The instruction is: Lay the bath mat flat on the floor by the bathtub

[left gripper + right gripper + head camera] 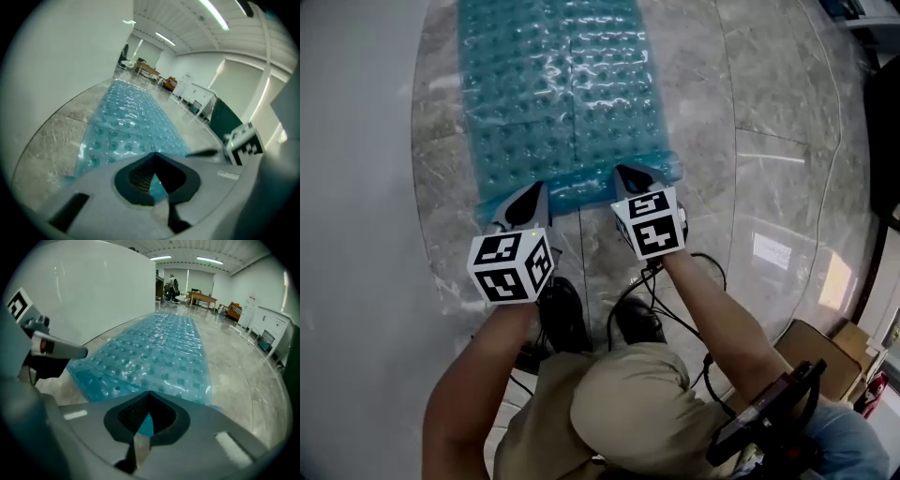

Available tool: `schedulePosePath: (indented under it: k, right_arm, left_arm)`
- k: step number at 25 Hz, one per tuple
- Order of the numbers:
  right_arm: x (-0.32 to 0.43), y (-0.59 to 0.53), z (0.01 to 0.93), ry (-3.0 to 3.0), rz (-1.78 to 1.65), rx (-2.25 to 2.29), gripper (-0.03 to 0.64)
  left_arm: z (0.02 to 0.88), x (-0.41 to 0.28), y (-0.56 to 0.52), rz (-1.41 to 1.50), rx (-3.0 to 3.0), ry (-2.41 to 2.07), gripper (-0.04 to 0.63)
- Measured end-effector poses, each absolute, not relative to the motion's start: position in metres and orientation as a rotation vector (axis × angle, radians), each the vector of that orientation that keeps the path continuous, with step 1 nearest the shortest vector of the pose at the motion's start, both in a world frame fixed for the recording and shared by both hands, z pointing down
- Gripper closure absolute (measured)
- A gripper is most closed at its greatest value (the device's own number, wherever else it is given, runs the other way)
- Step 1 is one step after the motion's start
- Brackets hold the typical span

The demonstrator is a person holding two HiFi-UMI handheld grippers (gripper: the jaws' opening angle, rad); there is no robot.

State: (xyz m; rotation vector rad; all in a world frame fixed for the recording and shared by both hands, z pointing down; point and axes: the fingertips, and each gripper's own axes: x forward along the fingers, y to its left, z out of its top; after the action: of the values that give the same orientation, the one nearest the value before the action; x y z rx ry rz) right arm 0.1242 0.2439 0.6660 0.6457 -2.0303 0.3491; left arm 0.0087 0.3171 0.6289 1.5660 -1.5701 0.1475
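Grips the near edge of the bath mat (553, 94) with left gripper (526, 199) and right gripper (635, 178), both clamped shut on it; holds it stretched along the floor (759, 112) just beside the bathtub (347, 141); risks skew from uneven pull; risks a ridge or curled edge from releasing one corner first; risks slip of thin edge from jaws.

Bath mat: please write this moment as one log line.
bath mat: on floor beside bathtub | left gripper: shut on near edge | right gripper: shut on near edge
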Motion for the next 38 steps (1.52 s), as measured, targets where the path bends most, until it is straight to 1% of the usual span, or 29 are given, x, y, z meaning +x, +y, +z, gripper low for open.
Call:
schedulePosePath:
  k: [2, 4, 8, 13, 17, 20, 23, 26, 30, 33, 38]
  right_arm:
    - [0.134, 0.256, 0.668, -2.003, 0.371, 0.672, 0.611]
    - [0.139, 0.266, 0.674, -1.994, 0.365, 0.679, 0.609]
    - [0.151, 0.281, 0.675, -2.035, 0.342, 0.73, 0.611]
    - [0.144, 0.266, 0.62, -2.231, 0.354, 0.786, 0.609]
    - [0.145, 0.264, 0.659, -2.12, 0.362, 0.716, 0.609]
    - [0.161, 0.297, 0.683, -2.063, 0.366, 0.642, 0.611]
    - [0.179, 0.325, 0.678, -2.116, 0.336, 0.646, 0.611]
    - [0.193, 0.347, 0.685, -2.116, 0.297, 0.608, 0.611]
    - [0.194, 0.356, 0.689, -2.176, 0.303, 0.586, 0.611]
    - [0.195, 0.361, 0.686, -2.217, 0.332, 0.583, 0.609]
    - [0.207, 0.372, 0.679, -2.228, 0.352, 0.606, 0.609]
  left_arm:
    - [0.631, 0.007, 0.306, 0.004, 1.462, -1.548, 0.588]
    - [0.652, 0.012, 0.311, -0.052, 1.35, -1.485, 0.588]
    - [0.679, 0.028, 0.325, 0.0, 1.32, -1.422, 0.588]
    - [0.694, 0.054, 0.357, 0.083, 1.328, -1.398, 0.589]
    - [0.701, 0.078, 0.383, 0.113, 1.347, -1.379, 0.589]
    - [0.666, 0.073, 0.377, 0.073, 1.44, -1.454, 0.589]
    - [0.64, 0.058, 0.367, 0.114, 1.525, -1.541, 0.588]
    - [0.658, 0.053, 0.374, 0.151, 1.443, -1.521, 0.589]
    - [0.695, 0.068, 0.414, 0.261, 1.34, -1.421, 0.589]
    - [0.7, 0.08, 0.433, 0.322, 1.37, -1.407, 0.589]
    - [0.7, 0.087, 0.442, 0.295, 1.362, -1.404, 0.589]
